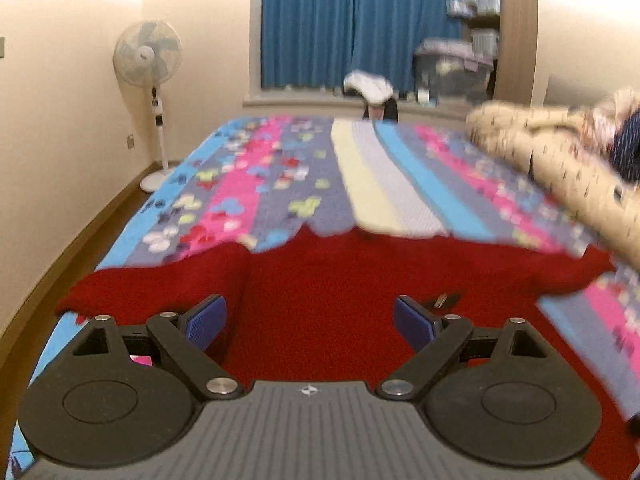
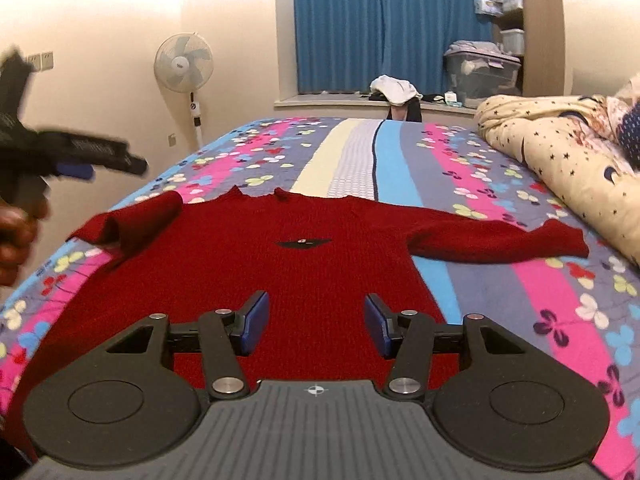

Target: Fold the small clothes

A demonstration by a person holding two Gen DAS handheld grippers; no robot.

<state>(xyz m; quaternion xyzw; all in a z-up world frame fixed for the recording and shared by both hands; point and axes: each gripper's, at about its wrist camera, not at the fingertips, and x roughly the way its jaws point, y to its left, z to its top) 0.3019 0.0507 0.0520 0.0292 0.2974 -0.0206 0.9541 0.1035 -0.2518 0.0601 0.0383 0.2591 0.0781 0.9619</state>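
Observation:
A small red knitted sweater (image 2: 280, 268) lies flat on the bed, neck towards the far end, with a dark diamond patch (image 2: 303, 243) on its chest. Its left sleeve (image 2: 132, 222) is folded in over the shoulder; the right sleeve (image 2: 500, 238) stretches out to the side. My right gripper (image 2: 316, 326) hovers over the sweater's lower body, open, with nothing between its blue pads. My left gripper (image 1: 310, 322) is open too, over the red sweater (image 1: 320, 300), empty; the left wrist view is blurred. In the right wrist view the left gripper (image 2: 86, 164) shows blurred at the far left, held by a hand (image 2: 16, 236).
A striped, flowered bedspread (image 2: 480, 304) covers the bed. A cream star-print duvet (image 2: 560, 160) is bunched along the right side. A standing fan (image 2: 184, 64) is by the left wall. Blue curtains (image 2: 384, 24), a clothes pile (image 2: 394, 88) on the sill and storage boxes (image 2: 480, 68) stand beyond.

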